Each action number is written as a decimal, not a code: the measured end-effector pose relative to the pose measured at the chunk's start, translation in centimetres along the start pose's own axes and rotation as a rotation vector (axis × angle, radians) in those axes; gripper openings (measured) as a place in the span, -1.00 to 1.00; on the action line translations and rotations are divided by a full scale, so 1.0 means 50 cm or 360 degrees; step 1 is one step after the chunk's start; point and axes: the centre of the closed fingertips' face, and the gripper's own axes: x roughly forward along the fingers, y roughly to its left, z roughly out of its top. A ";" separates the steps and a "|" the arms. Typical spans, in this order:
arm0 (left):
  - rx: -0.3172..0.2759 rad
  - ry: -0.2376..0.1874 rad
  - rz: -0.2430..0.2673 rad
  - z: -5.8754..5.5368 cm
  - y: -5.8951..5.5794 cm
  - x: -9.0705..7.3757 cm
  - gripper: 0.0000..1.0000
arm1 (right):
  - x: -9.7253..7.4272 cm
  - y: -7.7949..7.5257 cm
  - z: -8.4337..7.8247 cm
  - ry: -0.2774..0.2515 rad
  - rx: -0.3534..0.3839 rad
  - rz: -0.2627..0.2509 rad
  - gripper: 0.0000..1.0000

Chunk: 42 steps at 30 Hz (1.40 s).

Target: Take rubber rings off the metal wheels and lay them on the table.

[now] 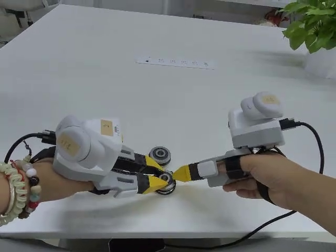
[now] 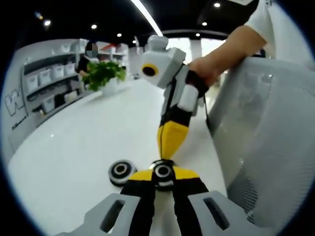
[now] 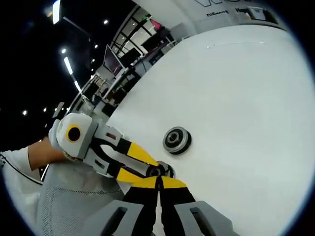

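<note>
A metal wheel with a black rubber ring sits between the yellow tips of my left gripper, which is shut on it just above the white table. In the left gripper view the wheel is clamped between the jaws. My right gripper comes in from the right, its tips closed together on the wheel's rubber rim. In the right gripper view its jaws meet at the wheel. A second wheel with its ring on lies flat on the table just behind.
A white power strip lies at the table's far middle. A green plant stands at the far right corner. A black cable trails from the right gripper over the table's near right. A grey mesh chair stands behind the table's near edge.
</note>
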 end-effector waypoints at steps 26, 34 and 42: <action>0.0011 0.0073 0.0010 0.001 0.002 0.003 -0.72 | -0.002 0.000 0.008 -0.0010 0.0027 -0.0010 -1.00; 0.0047 0.0114 -0.0028 0.020 0.001 -0.005 -0.54 | -0.007 -0.009 0.014 -0.0024 0.0013 -0.0028 -1.00; 0.0003 0.0047 -0.0114 0.066 -0.016 -0.048 -0.17 | -0.016 -0.011 0.024 -0.0047 -0.0008 -0.0037 -1.00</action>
